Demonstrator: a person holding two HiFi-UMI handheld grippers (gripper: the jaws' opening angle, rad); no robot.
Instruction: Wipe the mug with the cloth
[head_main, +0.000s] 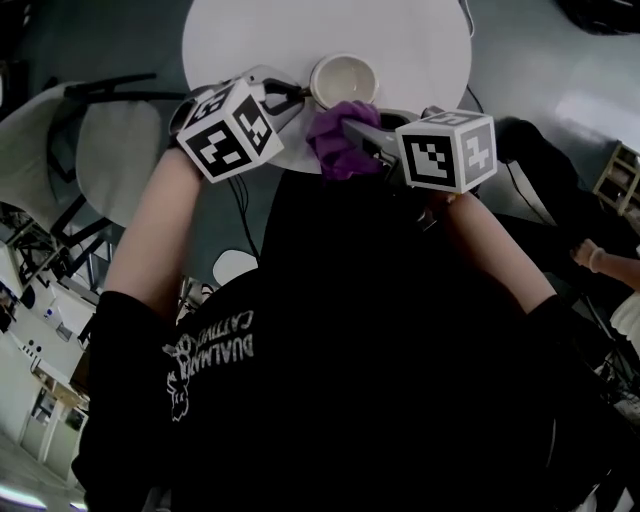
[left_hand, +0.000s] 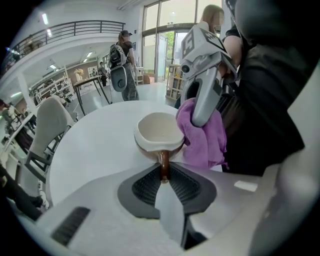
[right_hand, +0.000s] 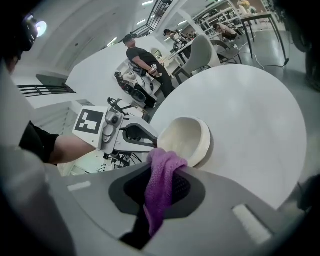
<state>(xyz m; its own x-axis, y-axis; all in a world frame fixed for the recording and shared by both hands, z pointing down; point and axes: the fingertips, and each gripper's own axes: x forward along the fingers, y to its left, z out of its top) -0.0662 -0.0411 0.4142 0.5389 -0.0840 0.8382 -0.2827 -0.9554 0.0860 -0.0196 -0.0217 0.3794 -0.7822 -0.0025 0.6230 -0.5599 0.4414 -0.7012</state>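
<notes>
Purple cloth (right_hand: 161, 184) is pinched between the jaws of the right gripper (right_hand: 160, 175), which are closed on it. One end bunches above the pads and the other hangs down below them. The bunched end presses against the side of the mug (right_hand: 186, 140), by its rim.

The mug is cream inside and brown outside. It sits at the near edge of the round white table (head_main: 420, 40), directly ahead of the left gripper (left_hand: 164, 172). That gripper's jaws are clamped on the mug's brown handle (left_hand: 163, 162), so the cup stands just beyond their tips with its mouth open upward. No view shows whether its base rests on the table.

Only the left gripper view shows the handle caught between the pads; in the head view a marker cube and the gripper body cover it. That view also shows the cloth draped under the right gripper's grey body, to the mug's right and touching it. The right gripper view alone shows the cloth's tail running down through the jaws, and the mug's mouth tipped towards that camera.

From the head view, both bare forearms reach forward out of black sleeves. The two grippers angle down and inward and meet at the mug. A pale chair (head_main: 110, 150) stands to the left of the table.
</notes>
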